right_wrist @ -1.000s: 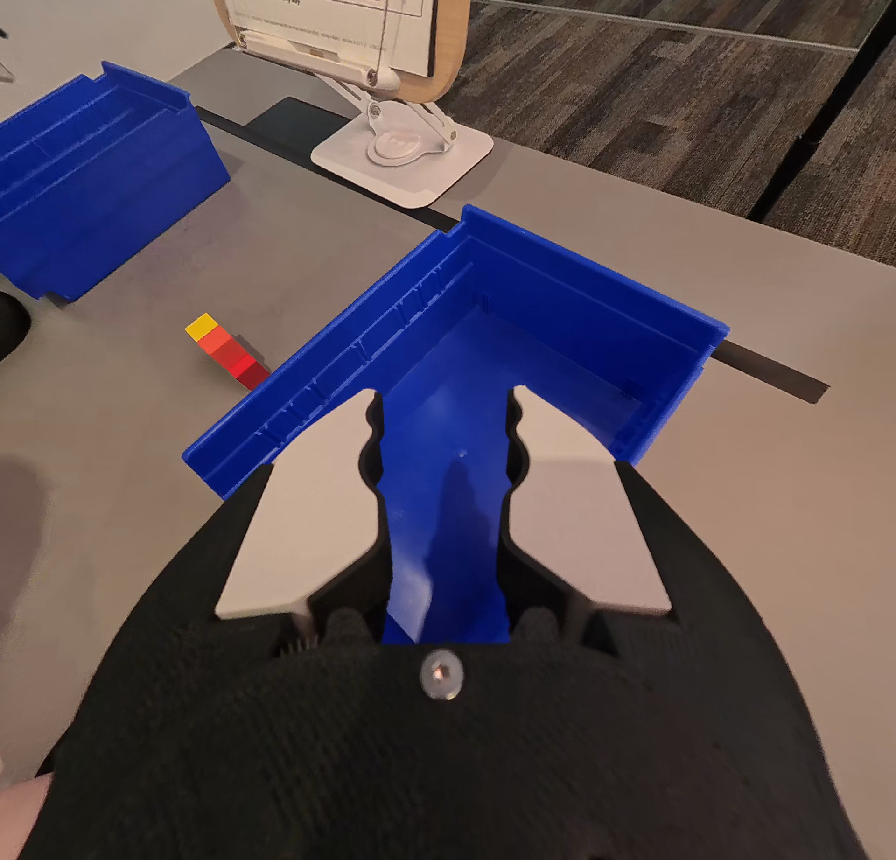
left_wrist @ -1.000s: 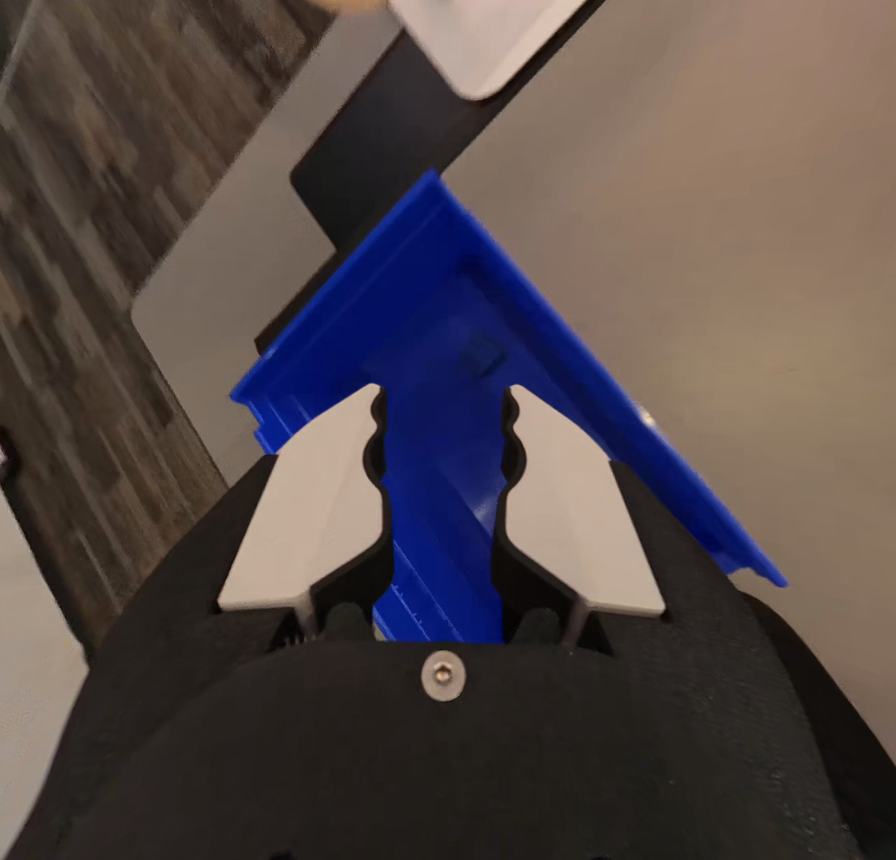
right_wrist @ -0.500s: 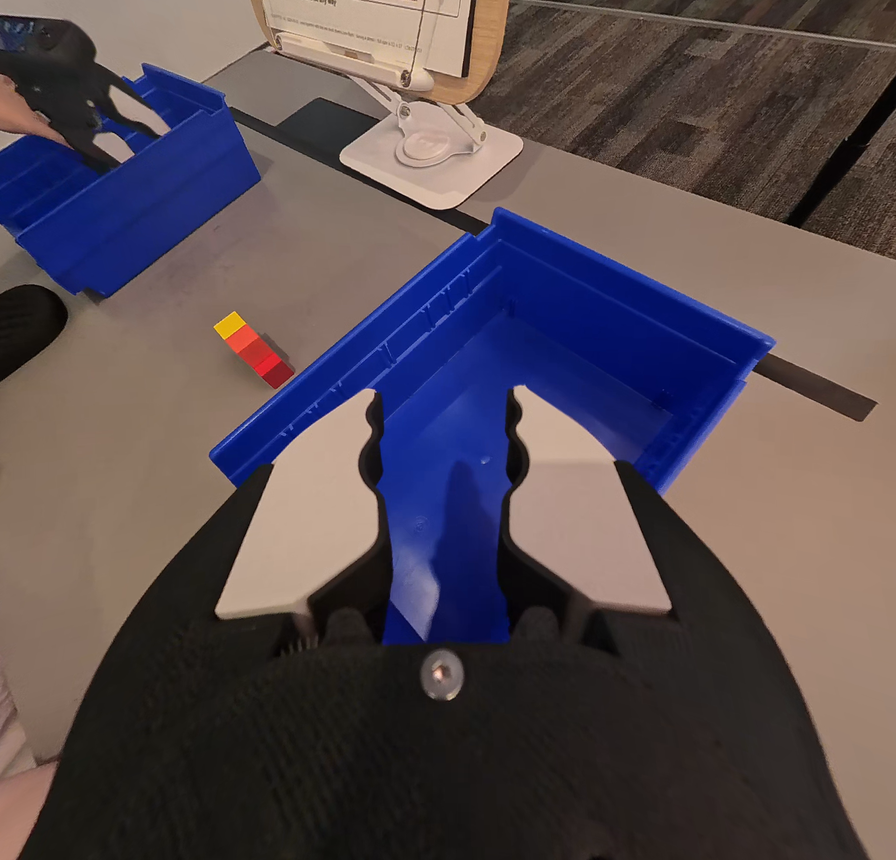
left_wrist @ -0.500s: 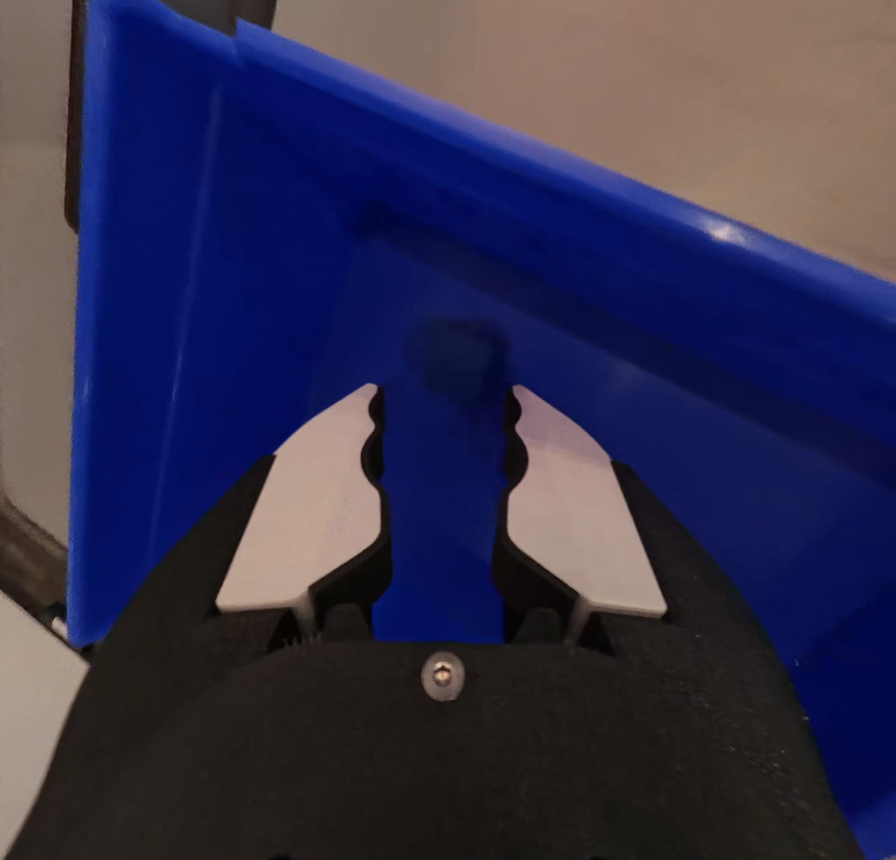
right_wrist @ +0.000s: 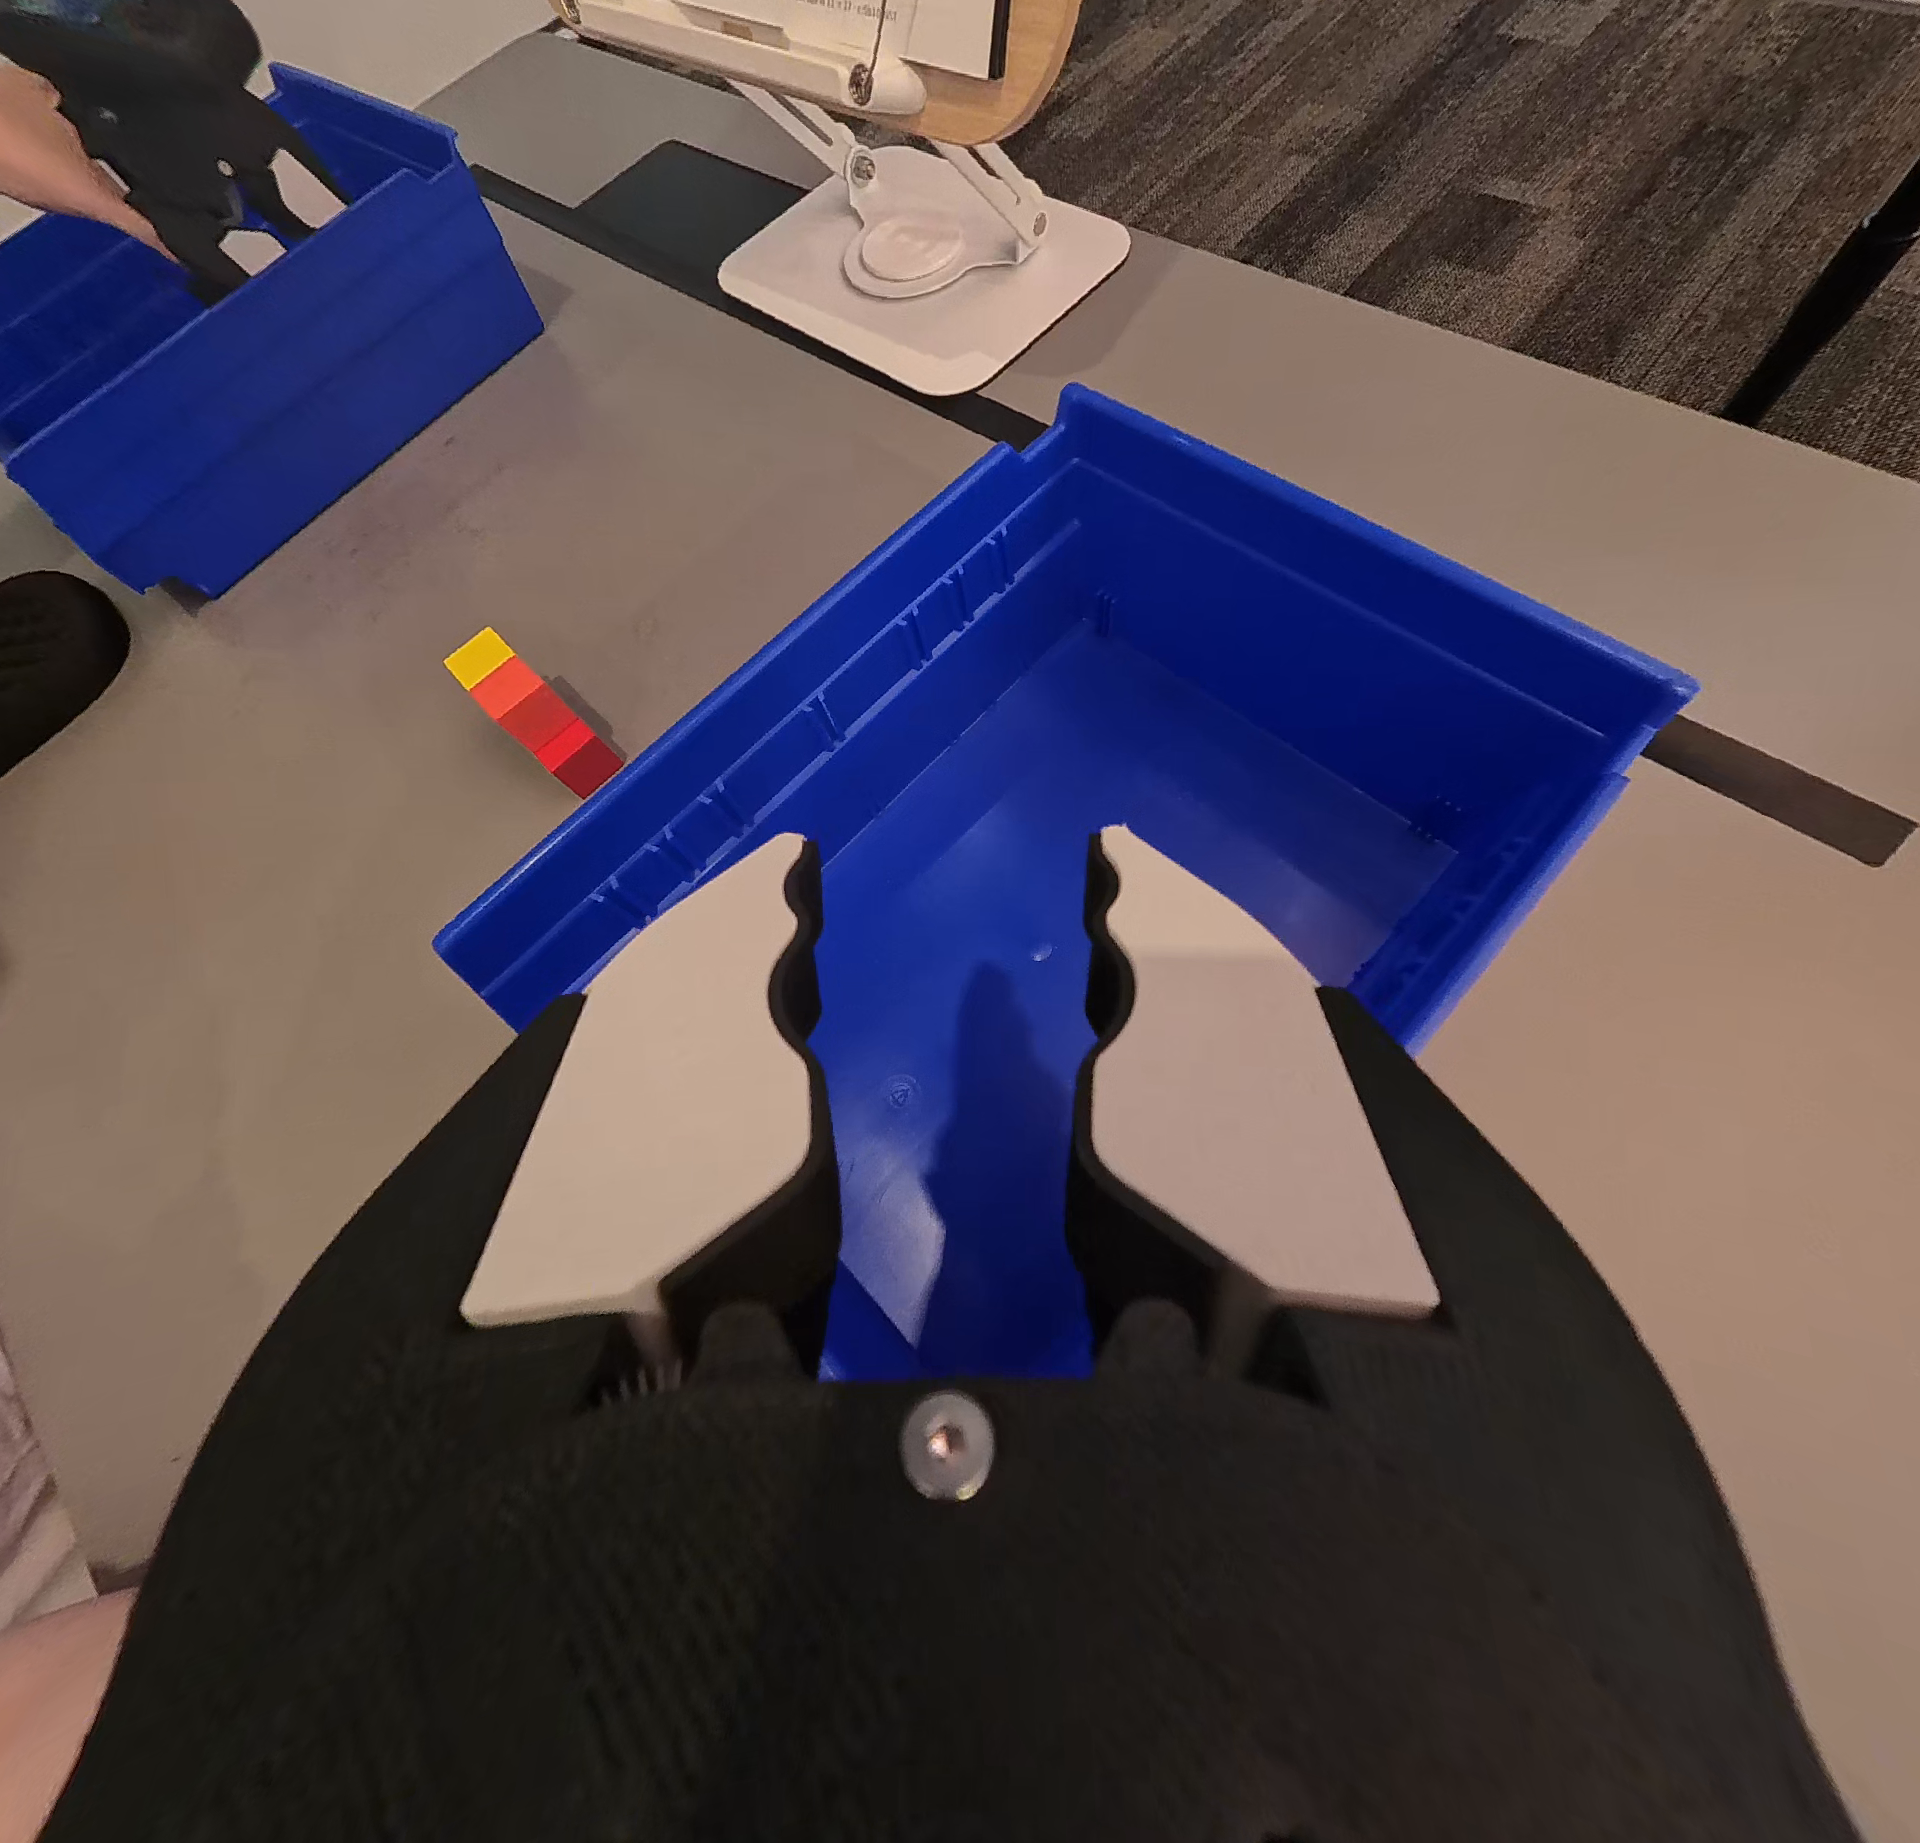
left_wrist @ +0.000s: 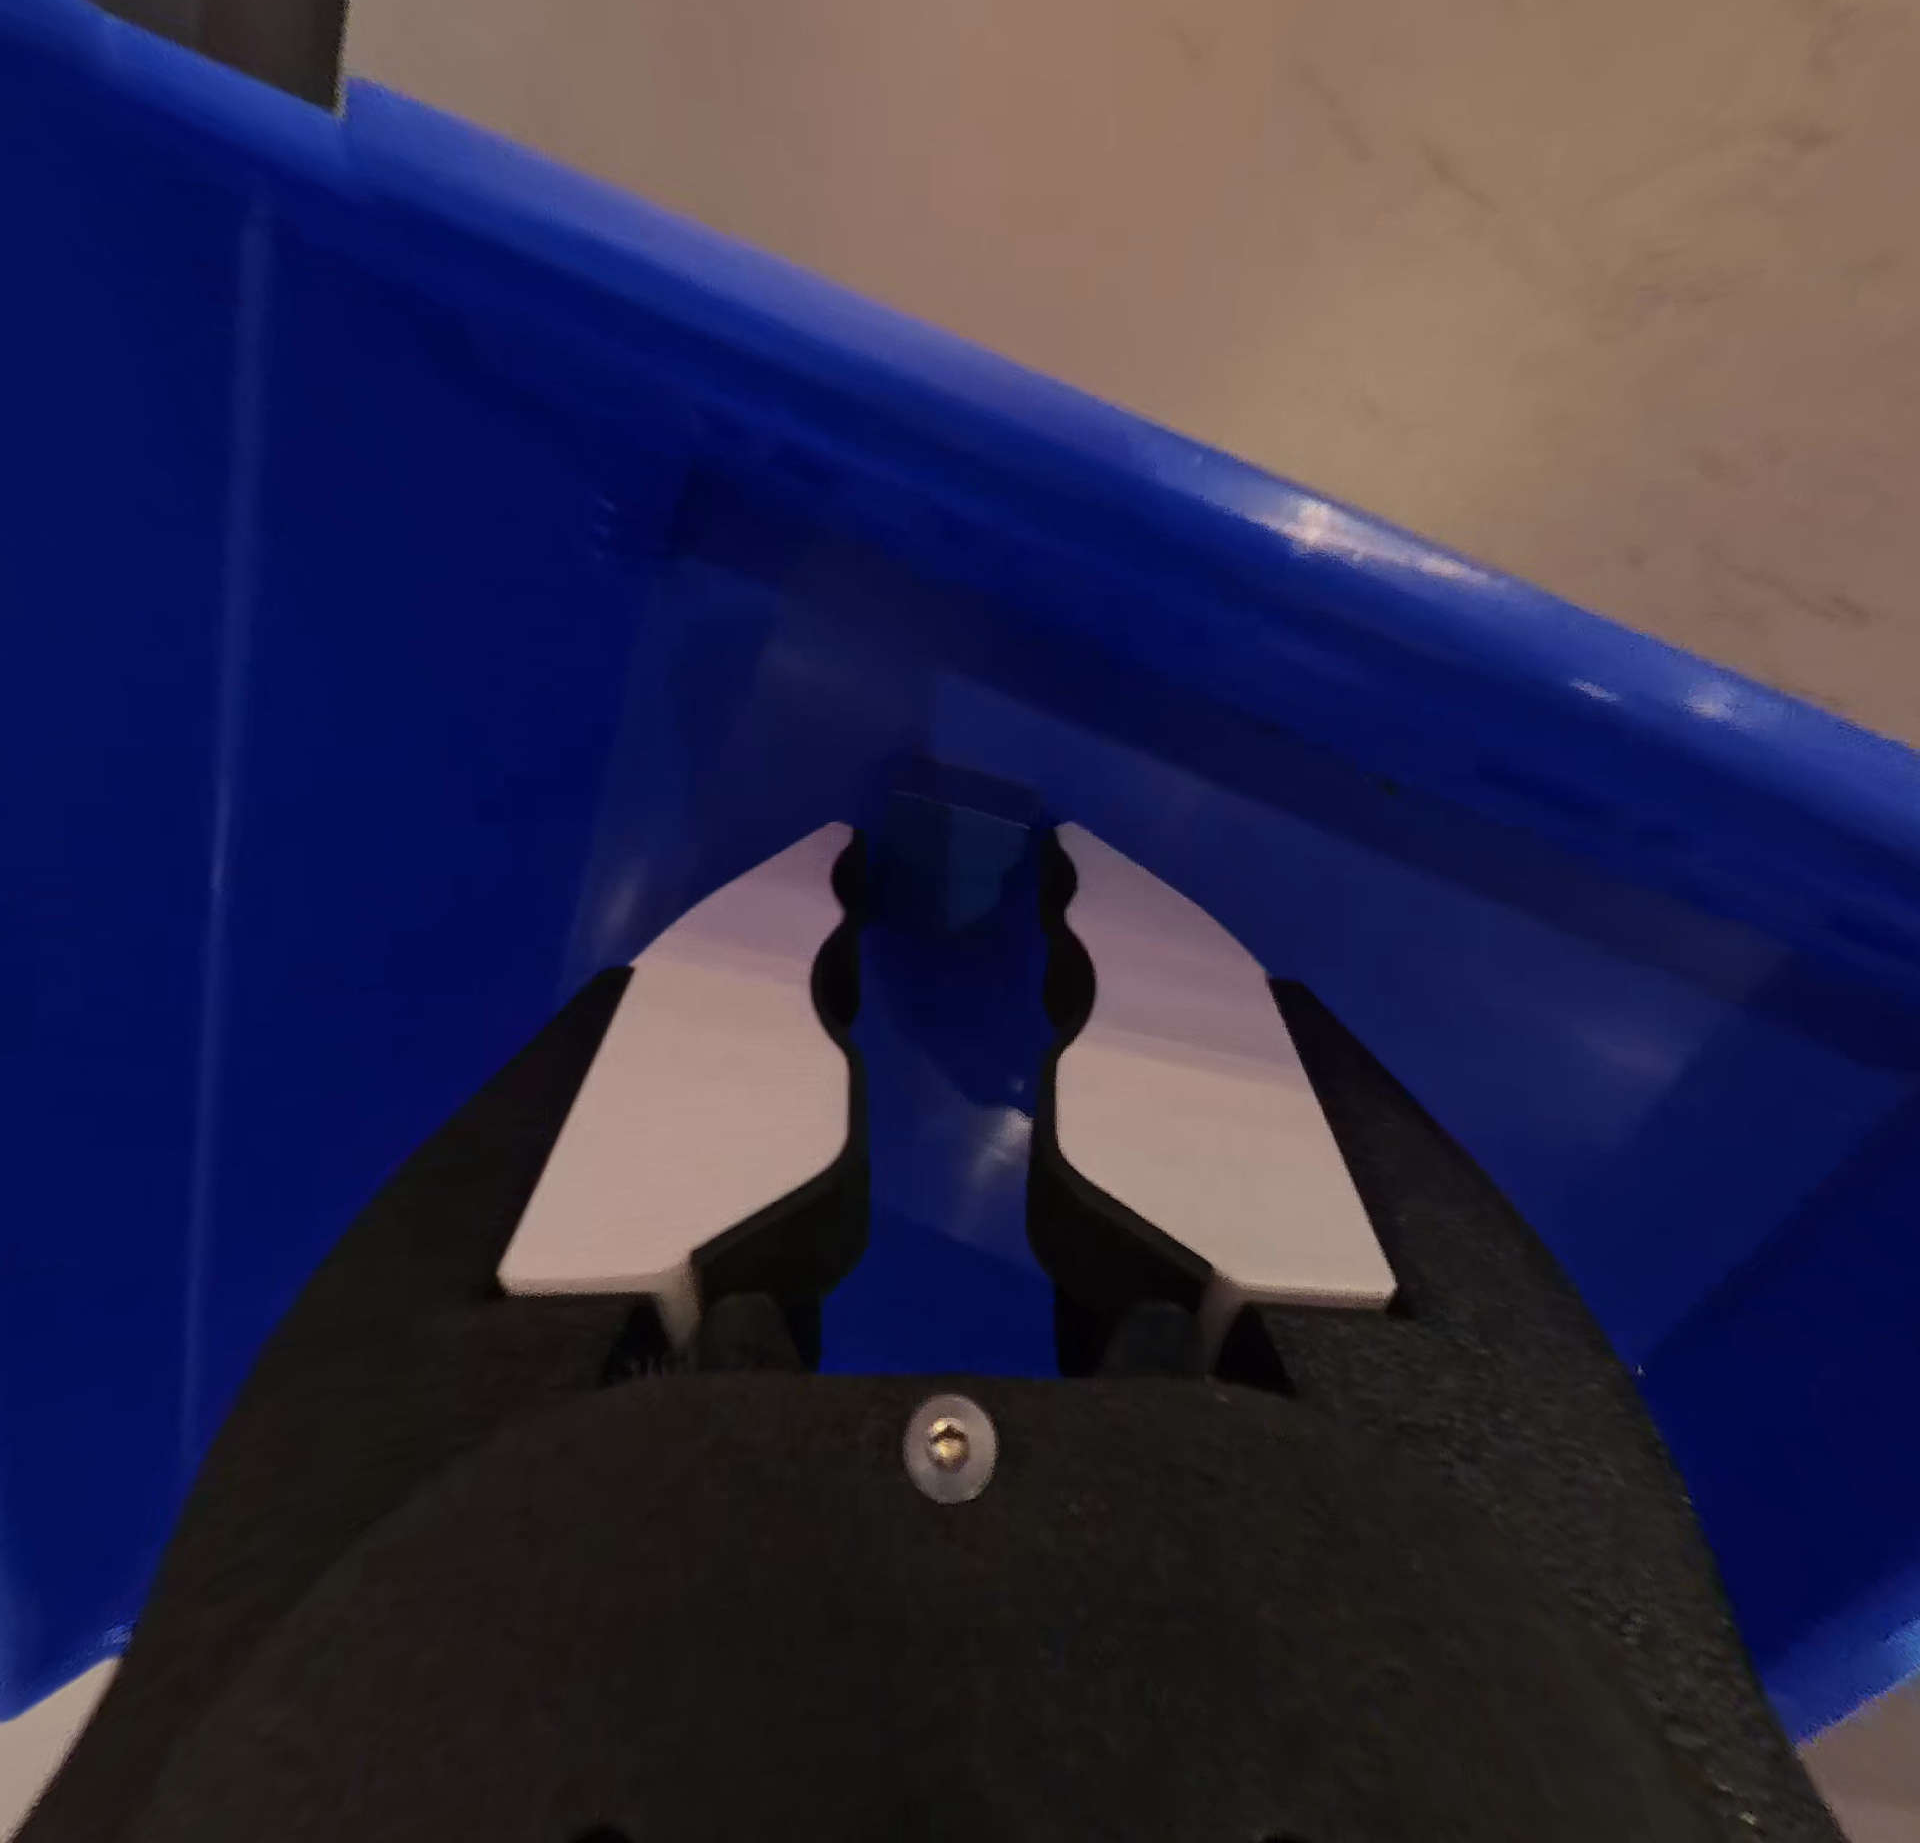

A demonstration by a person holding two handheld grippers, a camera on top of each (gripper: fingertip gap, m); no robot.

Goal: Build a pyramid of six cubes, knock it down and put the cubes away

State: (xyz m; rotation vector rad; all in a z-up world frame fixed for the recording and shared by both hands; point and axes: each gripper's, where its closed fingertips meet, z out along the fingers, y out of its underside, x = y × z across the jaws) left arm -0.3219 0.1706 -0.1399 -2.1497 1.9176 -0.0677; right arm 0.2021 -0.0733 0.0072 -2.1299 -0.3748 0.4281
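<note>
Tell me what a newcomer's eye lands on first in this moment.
Probably the small row of yellow, orange and red cubes on the grey table, beside the empty blue bin under the open right hand-held gripper. Next, the left hand-held gripper reaching into the other blue bin, its fingers straddling a blue cube.

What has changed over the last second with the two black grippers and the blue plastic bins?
The left gripper has gone down into the far blue plastic bin and narrowed its fingers around a small blue cube; a firm grip is unclear. The right gripper stays open above the near blue bin. The row of yellow-to-red cubes on the grey table has not moved.
</note>
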